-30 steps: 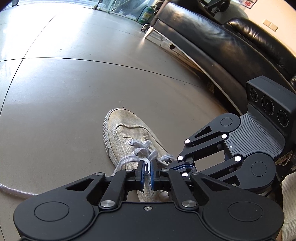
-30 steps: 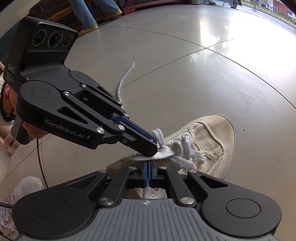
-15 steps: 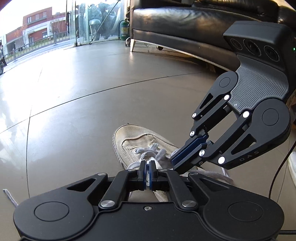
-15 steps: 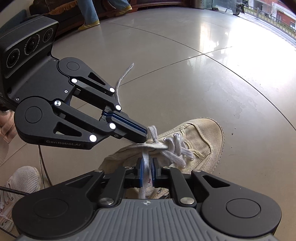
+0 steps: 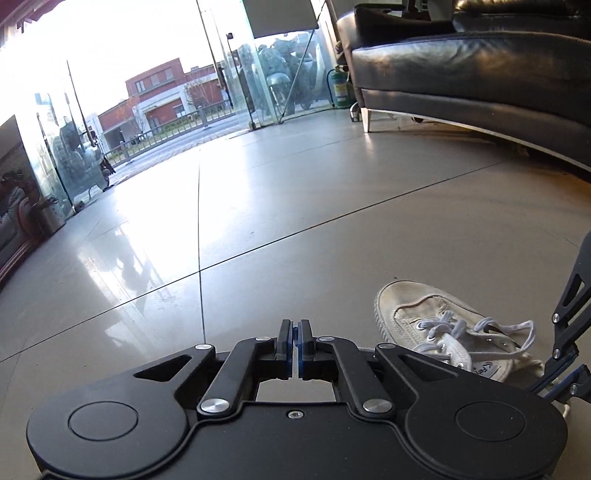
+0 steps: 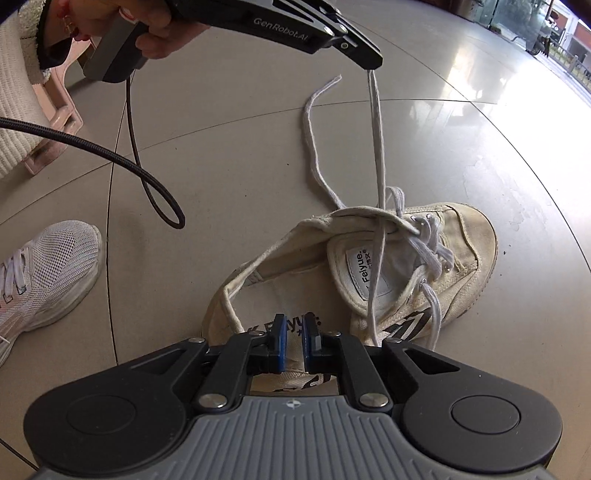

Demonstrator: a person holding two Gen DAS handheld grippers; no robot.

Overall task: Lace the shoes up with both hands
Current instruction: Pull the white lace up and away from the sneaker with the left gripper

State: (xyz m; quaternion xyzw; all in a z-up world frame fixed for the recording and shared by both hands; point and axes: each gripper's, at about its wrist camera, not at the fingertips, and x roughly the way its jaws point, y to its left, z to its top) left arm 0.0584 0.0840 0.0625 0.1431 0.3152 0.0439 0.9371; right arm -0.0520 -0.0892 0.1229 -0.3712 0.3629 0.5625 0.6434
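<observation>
- The black two-finger left gripper with blue pads [image 6: 371, 68] is hanging high in the right wrist view, its jaws pinched together on a white lace strand running down from the tip.
- A bare hand [image 6: 162, 35] is wrapping around its grey handle, a cream knitted sleeve [image 6: 18, 92] behind it.
- The black right gripper with blue pads [image 6: 294, 341] is pointing steeply down, its jaws having just been opening to a narrow gap, nothing between them.
</observation>
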